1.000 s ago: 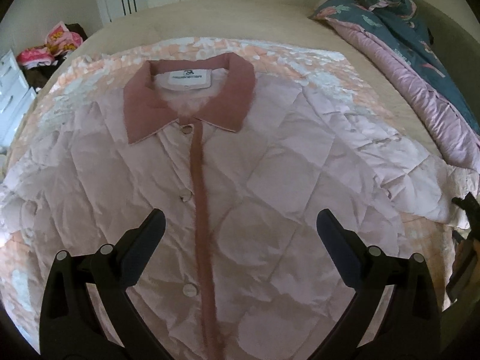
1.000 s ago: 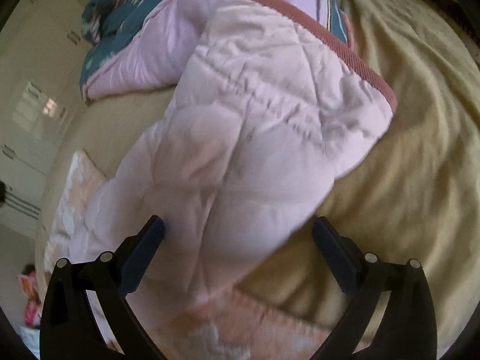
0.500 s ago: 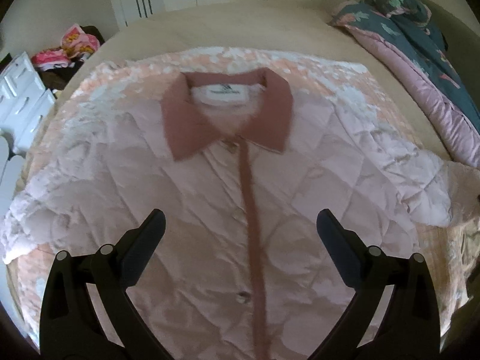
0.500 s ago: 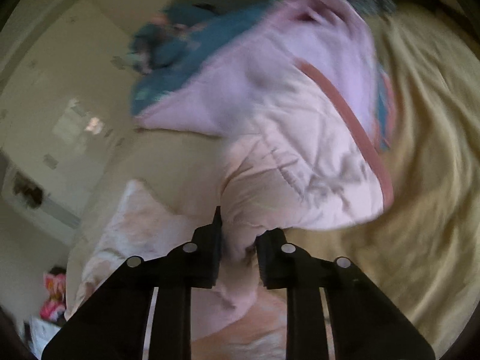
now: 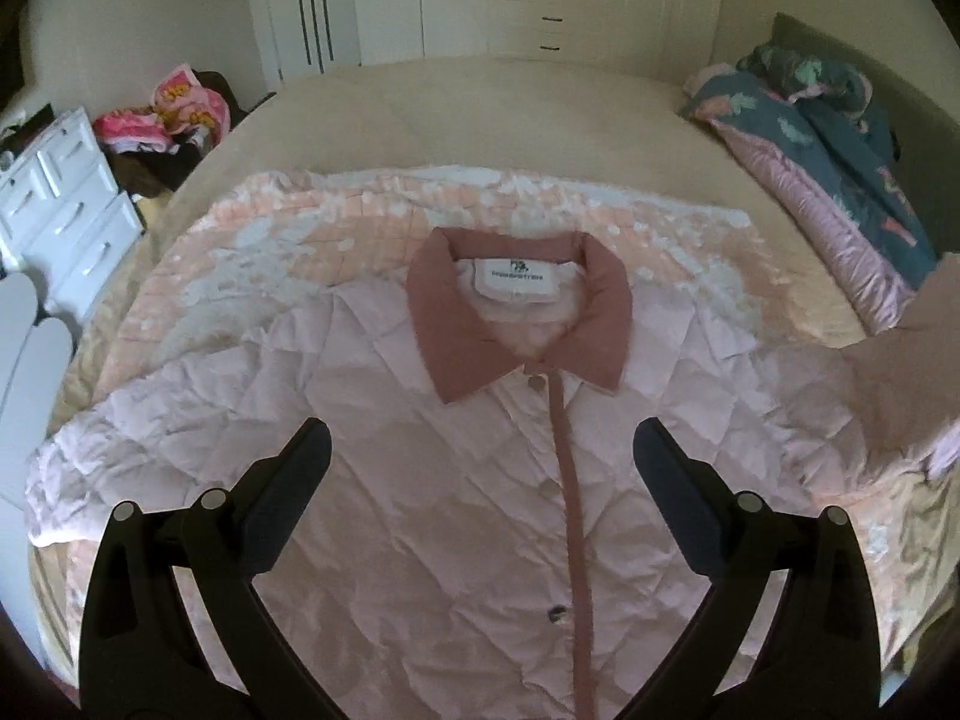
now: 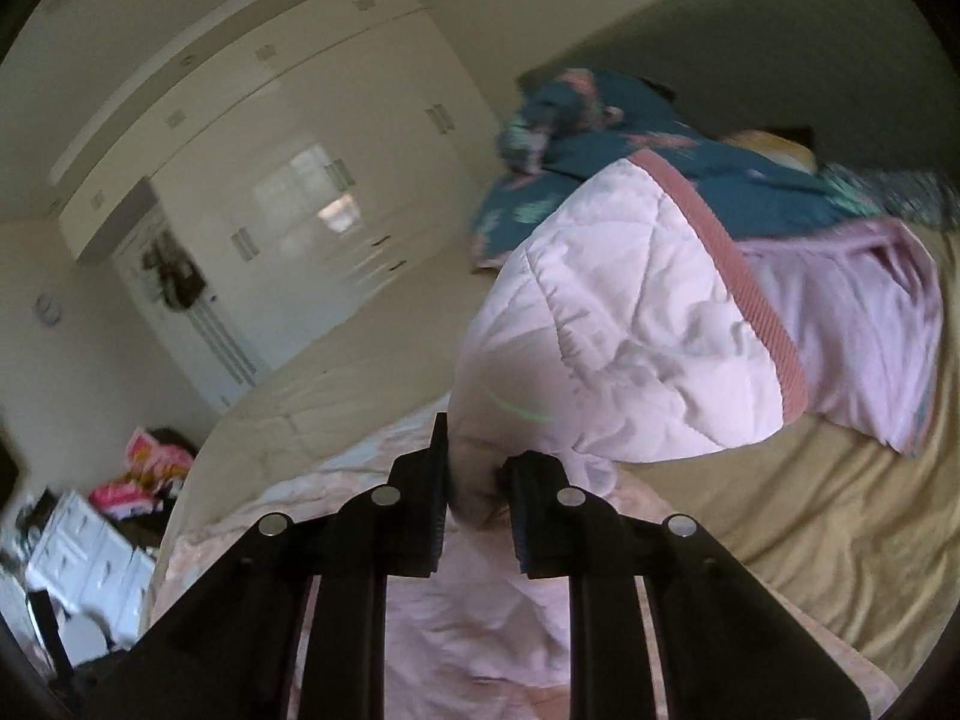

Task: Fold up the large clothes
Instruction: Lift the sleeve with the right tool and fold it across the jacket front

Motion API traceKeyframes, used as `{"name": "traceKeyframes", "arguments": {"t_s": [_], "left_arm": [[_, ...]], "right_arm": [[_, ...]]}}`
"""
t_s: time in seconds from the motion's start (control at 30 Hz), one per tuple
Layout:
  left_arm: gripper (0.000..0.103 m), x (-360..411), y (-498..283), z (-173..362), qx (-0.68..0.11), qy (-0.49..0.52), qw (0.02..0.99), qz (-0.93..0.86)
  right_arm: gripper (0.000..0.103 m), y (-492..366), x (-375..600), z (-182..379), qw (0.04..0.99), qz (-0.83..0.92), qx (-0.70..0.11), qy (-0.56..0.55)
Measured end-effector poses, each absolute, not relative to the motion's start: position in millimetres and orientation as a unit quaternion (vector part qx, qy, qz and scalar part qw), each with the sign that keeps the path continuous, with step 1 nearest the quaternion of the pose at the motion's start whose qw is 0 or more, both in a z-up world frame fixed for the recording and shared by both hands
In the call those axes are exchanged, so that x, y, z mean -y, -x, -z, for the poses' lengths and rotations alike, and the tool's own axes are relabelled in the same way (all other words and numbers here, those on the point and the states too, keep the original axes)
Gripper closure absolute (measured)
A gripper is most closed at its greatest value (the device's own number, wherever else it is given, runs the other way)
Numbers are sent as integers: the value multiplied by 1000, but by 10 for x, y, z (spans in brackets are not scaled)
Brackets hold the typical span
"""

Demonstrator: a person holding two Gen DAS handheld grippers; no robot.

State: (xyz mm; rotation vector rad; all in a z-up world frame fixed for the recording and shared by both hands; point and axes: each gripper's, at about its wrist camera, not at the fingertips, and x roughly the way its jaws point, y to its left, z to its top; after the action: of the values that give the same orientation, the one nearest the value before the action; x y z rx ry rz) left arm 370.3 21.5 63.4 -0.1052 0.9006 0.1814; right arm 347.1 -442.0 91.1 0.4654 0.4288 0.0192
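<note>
The pale pink quilted jacket (image 5: 432, 480) lies flat on the bed. The right gripper (image 6: 474, 474) pinches its puffy sleeve (image 6: 612, 324) — the slippery cloth could slide out. The left gripper (image 5: 480, 456) hangs wide open, holding nothing.

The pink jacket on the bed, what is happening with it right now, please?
A person with a gripper in each hand is folding the quilted pink jacket, which lies buttoned, front up, on a peach blanket on the bed. The right gripper is shut on one sleeve and holds it off the bed, the dark pink cuff hanging free. The left gripper is open above the jacket's front and holds nothing.
</note>
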Motion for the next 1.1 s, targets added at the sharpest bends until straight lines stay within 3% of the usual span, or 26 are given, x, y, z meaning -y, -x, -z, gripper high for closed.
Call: {"name": "traceKeyframes", "arguments": {"t_s": [0.7,1.1], "left_arm": [[8,-959,-3507,-787,-417,105,899,-87],[8,-1379,-3439,-680,-414,148,894,-89]], "right_arm": [[87,-3516,2801,-1333,957,-141,-215,-132],[87,-3578,1970,-955,948,-185,-242,-88]]}}
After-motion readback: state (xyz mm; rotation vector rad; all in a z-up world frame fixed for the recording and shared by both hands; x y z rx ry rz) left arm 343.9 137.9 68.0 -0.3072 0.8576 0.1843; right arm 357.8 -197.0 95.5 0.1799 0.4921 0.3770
